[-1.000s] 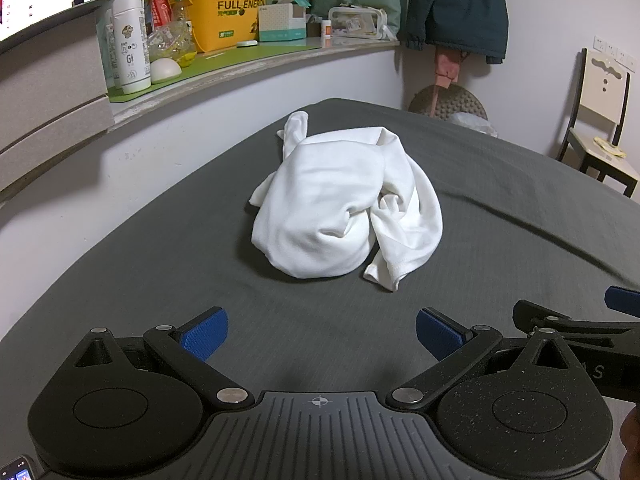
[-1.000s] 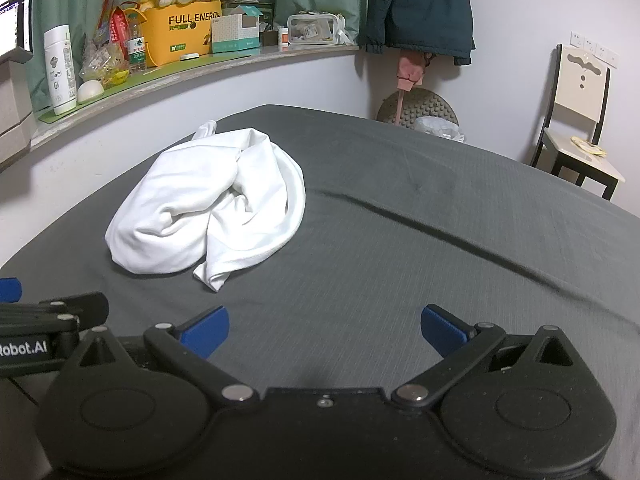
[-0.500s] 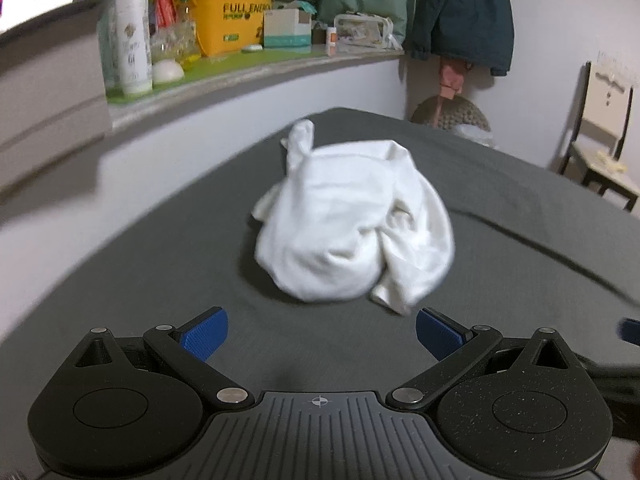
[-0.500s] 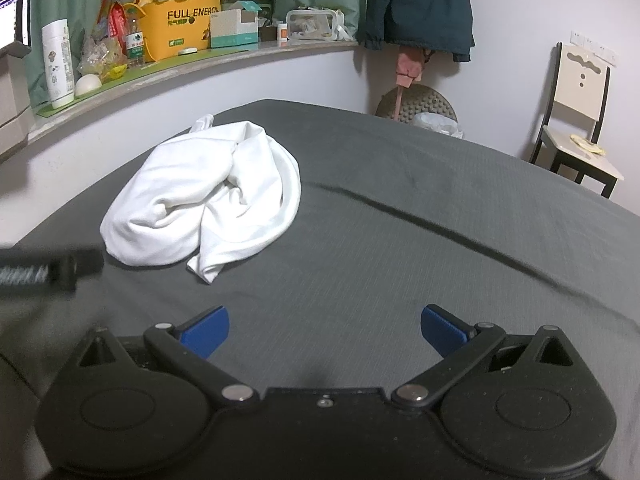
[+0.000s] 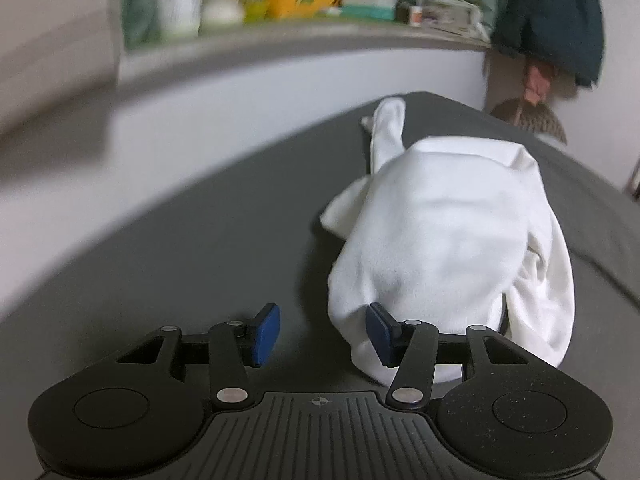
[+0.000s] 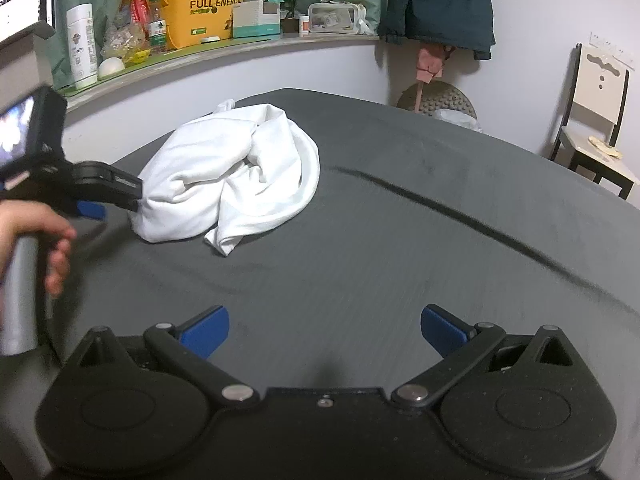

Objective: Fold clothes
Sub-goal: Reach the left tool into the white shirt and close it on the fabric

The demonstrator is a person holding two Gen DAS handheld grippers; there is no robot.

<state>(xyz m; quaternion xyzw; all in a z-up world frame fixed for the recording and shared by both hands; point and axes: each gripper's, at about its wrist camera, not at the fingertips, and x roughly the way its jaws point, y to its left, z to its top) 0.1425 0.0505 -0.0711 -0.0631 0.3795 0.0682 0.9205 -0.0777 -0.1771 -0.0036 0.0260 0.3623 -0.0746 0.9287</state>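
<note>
Right gripper (image 6: pixel 324 330): low over the dark grey bed cover (image 6: pixel 400 264), its 2 blue-padded fingers spread wide with nothing between them; well apart from the garment.

Left gripper (image 5: pixel 322 334): fingers partly open, gap narrower than on the right. The right pad (image 5: pixel 380 334) is against the near lower edge of the white garment (image 5: pixel 440 240); the left pad (image 5: pixel 266 334) is over bare cover. No cloth is clamped between the pads. In the right wrist view a person's hand (image 6: pixel 36 236) grips the left gripper's grey handle, with the gripper's tip at the garment's left end.

White garment: crumpled heap on the bed cover, toward the wall side, 1 narrow end pointing at the wall.

Farther back: shelf (image 6: pixel 224 46) along the wall carrying a yellow box (image 6: pixel 204 16) and bottles; dark jacket (image 6: pixel 440 0) hanging; chair (image 6: pixel 596 120) at far right
</note>
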